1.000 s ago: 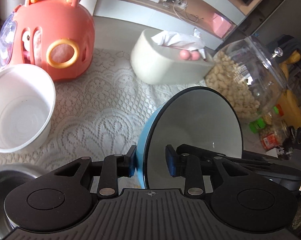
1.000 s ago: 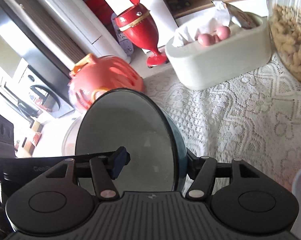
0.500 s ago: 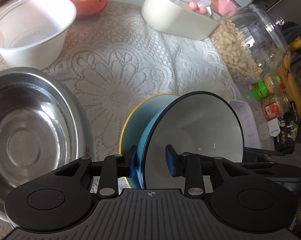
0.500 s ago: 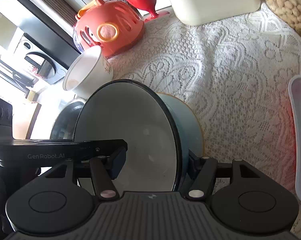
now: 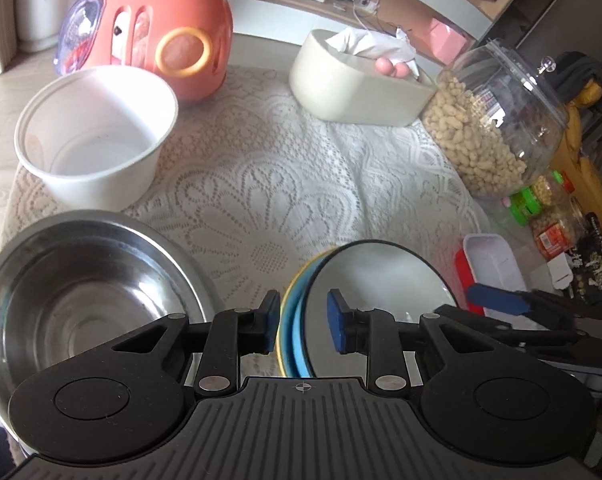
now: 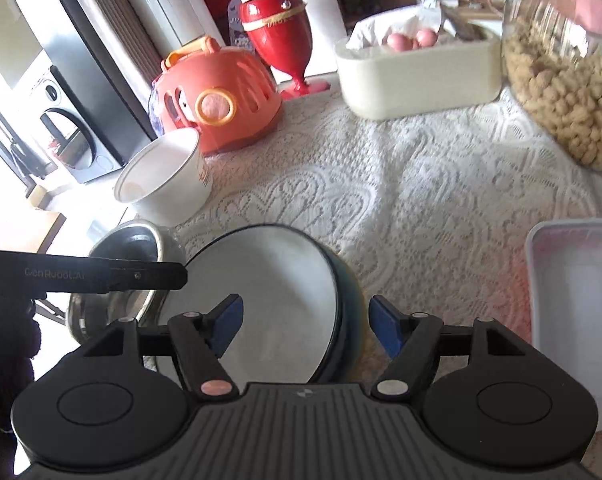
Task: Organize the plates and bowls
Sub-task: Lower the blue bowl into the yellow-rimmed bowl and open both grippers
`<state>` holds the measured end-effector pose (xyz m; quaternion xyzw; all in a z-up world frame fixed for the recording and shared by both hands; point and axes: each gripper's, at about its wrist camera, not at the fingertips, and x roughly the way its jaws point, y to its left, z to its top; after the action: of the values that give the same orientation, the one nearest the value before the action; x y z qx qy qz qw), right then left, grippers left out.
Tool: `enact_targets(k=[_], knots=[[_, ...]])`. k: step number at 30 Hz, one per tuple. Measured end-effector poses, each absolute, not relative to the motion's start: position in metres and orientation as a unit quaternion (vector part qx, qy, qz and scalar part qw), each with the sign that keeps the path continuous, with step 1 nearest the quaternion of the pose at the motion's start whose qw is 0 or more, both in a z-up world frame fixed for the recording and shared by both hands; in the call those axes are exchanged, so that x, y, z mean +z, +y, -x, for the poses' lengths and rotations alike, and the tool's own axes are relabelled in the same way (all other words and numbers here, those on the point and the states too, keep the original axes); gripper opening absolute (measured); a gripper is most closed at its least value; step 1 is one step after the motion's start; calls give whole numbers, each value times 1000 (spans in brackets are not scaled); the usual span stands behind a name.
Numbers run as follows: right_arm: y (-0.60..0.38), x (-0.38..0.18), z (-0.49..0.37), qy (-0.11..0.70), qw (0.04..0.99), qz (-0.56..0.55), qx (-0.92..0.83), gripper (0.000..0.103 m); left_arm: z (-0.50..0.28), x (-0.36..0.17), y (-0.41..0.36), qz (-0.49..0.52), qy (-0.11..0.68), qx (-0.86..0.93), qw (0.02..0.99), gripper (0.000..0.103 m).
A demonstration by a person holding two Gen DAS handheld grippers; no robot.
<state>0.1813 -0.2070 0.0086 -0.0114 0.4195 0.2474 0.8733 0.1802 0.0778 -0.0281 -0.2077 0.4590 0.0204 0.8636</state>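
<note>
Left wrist: one blue bowl (image 5: 301, 320), one steel bowl (image 5: 81, 292), one white tub (image 5: 97, 136).

1. The left tool (image 5: 304, 322) points steeply down and forward. Its blue pads (image 5: 269, 322) straddle the near-left rim of the blue bowl (image 5: 299, 336), and the jaws are closing, with a sliver of gap on either side of the rim.
2. The right tool (image 6: 304, 330) is pitched down at a similar slant. Its jaws are opening; the bowl's right rim sits between the pads (image 6: 385, 330) with clear space on both sides.
3. In the right wrist view, one black finger of the left tool reaches in from the left, its tip at the bowl's rim.
</note>
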Motion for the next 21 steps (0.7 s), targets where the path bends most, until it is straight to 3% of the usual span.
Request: enact_targets(k=[3,12,21], knots=[[-210,9,-177,400,887,29,228,74,-190,-34,77,194,468,28,862,30],[-215,-46,-198,513,805,-87,286,77,-212,-69,78,214,510,3,833,29],[-208,-53,-214,509,802,-110,292,80,-220,-71,90,231,524,-16,820,27]])
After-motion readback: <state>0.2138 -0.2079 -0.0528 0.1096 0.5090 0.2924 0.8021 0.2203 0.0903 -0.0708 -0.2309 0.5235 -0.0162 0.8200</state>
